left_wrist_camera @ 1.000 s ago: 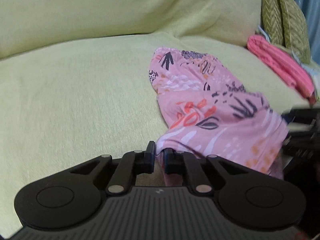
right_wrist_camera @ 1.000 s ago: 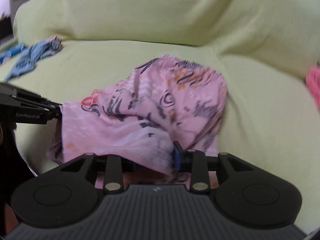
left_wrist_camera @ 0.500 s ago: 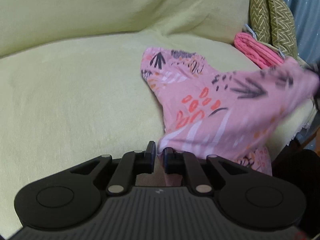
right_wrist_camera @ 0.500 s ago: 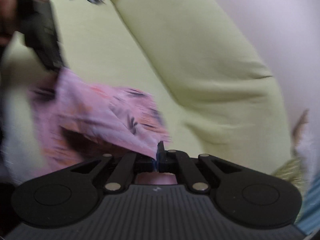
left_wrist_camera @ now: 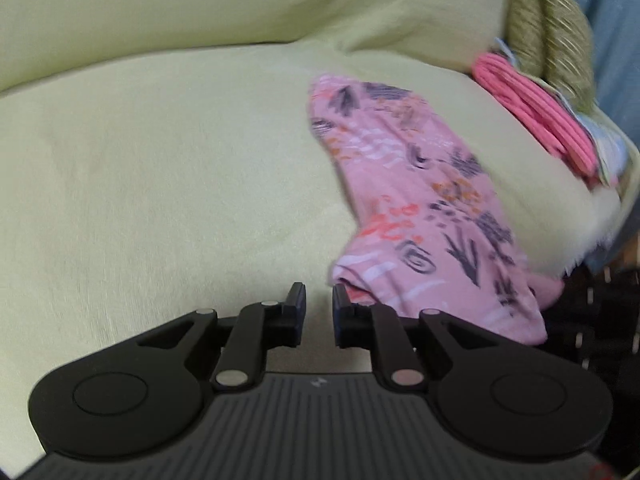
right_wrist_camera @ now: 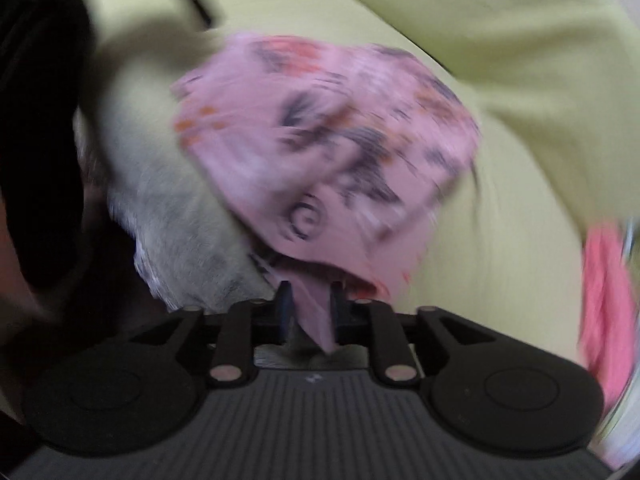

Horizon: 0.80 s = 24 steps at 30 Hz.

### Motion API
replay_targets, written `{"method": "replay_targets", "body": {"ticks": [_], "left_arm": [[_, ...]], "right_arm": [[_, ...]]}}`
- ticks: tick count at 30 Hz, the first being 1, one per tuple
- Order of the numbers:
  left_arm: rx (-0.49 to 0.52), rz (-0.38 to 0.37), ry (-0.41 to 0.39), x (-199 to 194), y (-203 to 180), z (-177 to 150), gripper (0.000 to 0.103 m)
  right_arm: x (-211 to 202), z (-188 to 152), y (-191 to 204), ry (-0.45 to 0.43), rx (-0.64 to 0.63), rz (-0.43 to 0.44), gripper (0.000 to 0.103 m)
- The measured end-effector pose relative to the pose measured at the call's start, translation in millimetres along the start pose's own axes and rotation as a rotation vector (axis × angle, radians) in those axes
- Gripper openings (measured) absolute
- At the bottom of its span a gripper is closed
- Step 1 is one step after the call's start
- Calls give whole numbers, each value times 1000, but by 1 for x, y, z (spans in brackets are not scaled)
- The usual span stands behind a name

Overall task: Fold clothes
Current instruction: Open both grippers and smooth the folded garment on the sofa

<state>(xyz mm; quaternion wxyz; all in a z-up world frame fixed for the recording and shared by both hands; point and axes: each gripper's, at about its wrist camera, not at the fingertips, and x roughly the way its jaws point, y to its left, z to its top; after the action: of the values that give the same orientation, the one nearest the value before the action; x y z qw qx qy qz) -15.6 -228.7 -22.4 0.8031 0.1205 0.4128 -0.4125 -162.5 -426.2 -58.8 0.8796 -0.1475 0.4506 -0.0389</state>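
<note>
In the left wrist view, the left tongs (left_wrist_camera: 319,300) stand spread with nothing between their fingers, and the pink printed cloth garment with dark and orange leaf marks (left_wrist_camera: 420,200) lies on the pale green sofa seat (left_wrist_camera: 160,168), just beside the right finger, its lower end hanging over the front edge of the seat; a folded bright pink cloth (left_wrist_camera: 536,116) rests near the olive patterned cushions (left_wrist_camera: 548,24). In the blurred right wrist view, the right tongs (right_wrist_camera: 307,304) are slightly apart, with a flap of the same garment (right_wrist_camera: 328,136) hanging between the fingers, though I cannot tell if they grip it.
</note>
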Motion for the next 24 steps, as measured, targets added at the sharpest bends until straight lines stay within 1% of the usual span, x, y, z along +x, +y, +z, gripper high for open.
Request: {"method": "replay_targets", "body": {"ticks": [1,3,4,5,8,9,12,14,17,18,19,21,23,24], "left_arm": [[33,-6,-6,-3,-6,1,16],[91,-32,-24,-5,-18,4,21],[120,-49,-34,-2,-25,6,24],[155,-58,-41,3,-32,8,24],[279,-55,-34,23,-52,10,24],[295,-48,-23,26,-53,10,24],[341,-25,12,34,-56,8,25],[372,-10,35,40,-58,6,25],[415,10,67,47,-60,5,25],[415,6,68,47,-60,5,25],[416,2,70,48,-59,5,25],[418,-7,76,50,-59,4,25],[414,-17,85,51,-58,6,25],[409,-23,91,52,-57,7,25]], "right_arm": [[-3,-3,-14,-4,94,36,19],[-6,-8,-44,-25,319,114,22],[-7,-10,-58,-38,427,145,24],[-5,-13,-72,-47,528,179,25],[1,-21,-100,-104,740,235,27],[5,-23,-108,-124,785,258,28],[26,-19,-124,-156,844,296,28],[48,-10,-131,-137,853,313,28],[89,-2,-143,-85,912,388,28],[94,0,-147,-84,913,407,18],[98,3,-151,-86,911,425,2],[87,6,-164,-106,880,358,0],[69,7,-177,-122,841,215,0],[61,4,-184,-139,837,183,0]]}}
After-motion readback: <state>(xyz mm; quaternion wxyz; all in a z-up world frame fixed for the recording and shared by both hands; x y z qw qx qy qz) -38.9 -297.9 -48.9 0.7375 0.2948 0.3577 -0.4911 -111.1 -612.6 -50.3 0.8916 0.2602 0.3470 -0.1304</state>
